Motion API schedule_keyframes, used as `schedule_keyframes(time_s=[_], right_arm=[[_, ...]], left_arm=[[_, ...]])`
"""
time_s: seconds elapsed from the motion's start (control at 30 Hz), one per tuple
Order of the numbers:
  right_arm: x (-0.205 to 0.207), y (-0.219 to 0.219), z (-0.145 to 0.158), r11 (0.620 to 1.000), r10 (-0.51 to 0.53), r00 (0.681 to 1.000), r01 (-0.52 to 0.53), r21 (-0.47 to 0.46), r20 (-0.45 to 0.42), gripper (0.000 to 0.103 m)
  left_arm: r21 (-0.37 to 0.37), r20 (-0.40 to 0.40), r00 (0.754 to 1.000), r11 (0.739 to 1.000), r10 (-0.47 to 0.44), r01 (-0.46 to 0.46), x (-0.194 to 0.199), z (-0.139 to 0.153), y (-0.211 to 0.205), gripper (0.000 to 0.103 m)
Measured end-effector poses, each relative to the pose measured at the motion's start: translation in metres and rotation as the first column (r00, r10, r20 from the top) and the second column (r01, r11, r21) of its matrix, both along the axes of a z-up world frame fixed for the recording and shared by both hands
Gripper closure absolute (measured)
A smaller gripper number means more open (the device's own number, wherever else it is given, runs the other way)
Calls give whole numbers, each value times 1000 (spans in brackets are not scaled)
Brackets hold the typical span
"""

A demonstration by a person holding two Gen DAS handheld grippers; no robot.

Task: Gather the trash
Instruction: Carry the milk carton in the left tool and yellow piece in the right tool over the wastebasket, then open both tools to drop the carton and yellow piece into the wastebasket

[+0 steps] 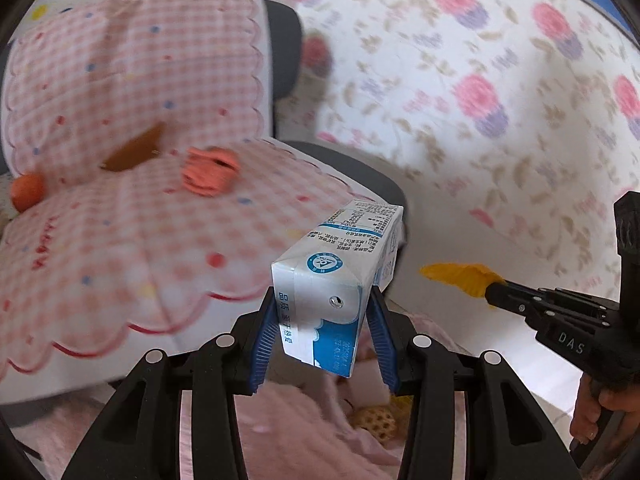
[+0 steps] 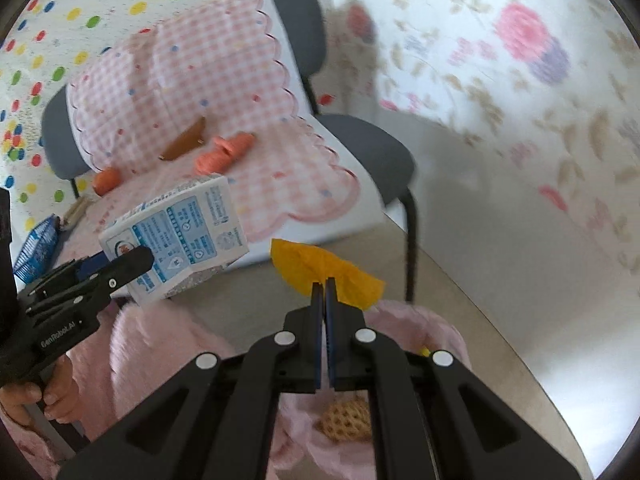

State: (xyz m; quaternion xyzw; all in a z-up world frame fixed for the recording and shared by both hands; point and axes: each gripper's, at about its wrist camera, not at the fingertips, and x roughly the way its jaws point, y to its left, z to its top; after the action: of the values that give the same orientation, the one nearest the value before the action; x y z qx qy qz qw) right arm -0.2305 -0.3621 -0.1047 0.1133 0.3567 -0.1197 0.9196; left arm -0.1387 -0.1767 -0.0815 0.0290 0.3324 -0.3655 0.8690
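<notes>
The left gripper (image 1: pixel 322 320) is clamped on one blue-and-white milk carton (image 1: pixel 340 276), at the lower centre of the left wrist view; the carton's long axis runs away from the camera, its far end tilted toward the upper right. The right gripper (image 2: pixel 325 284), its blue pads nearly touching, pinches one crumpled yellow wrapper (image 2: pixel 324 270) at the centre of the right wrist view, the wrapper fanning out wider than it is tall. Below both grippers lies a pink bag (image 2: pixel 168 344) with a yellow netted ball (image 2: pixel 346 420) inside. Beyond, a grey chair (image 2: pixel 372 152) with a pink checked cushion cover (image 2: pixel 240 92) carries three loose things: a brown wrapper (image 2: pixel 186 140), a crumpled orange piece (image 2: pixel 224 152) and an orange ball (image 2: pixel 107 179). A blue packet (image 2: pixel 36 248) sits at the left edge.
</notes>
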Motion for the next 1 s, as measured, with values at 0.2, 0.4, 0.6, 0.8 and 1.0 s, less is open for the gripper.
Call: schedule_keyframes(time_s=[0.2, 0.4, 0.6, 0.8, 1.0], right_arm=[[-36, -12, -17, 997, -75, 997, 75, -16, -19, 101], [-49, -20, -27, 996, -87, 995, 86, -11, -42, 101], [-44, -35, -43, 995, -90, 993, 93, 43, -77, 101], [-38, -43, -57, 994, -81, 992, 88, 69, -98, 101], [-35, -55, -68, 991, -90, 990, 100, 93, -113, 101]], left_arm=[[3, -1, 998, 998, -55, 55, -25, -9, -20, 58], [35, -10, 995, 994, -102, 102, -38, -12, -40, 58], [58, -54, 992, 991, -118, 121, -33, -23, -58, 58], [77, -80, 990, 989, -118, 125, -25, -32, -70, 57], [73, -112, 985, 987, -132, 141, -17, -40, -78, 56]])
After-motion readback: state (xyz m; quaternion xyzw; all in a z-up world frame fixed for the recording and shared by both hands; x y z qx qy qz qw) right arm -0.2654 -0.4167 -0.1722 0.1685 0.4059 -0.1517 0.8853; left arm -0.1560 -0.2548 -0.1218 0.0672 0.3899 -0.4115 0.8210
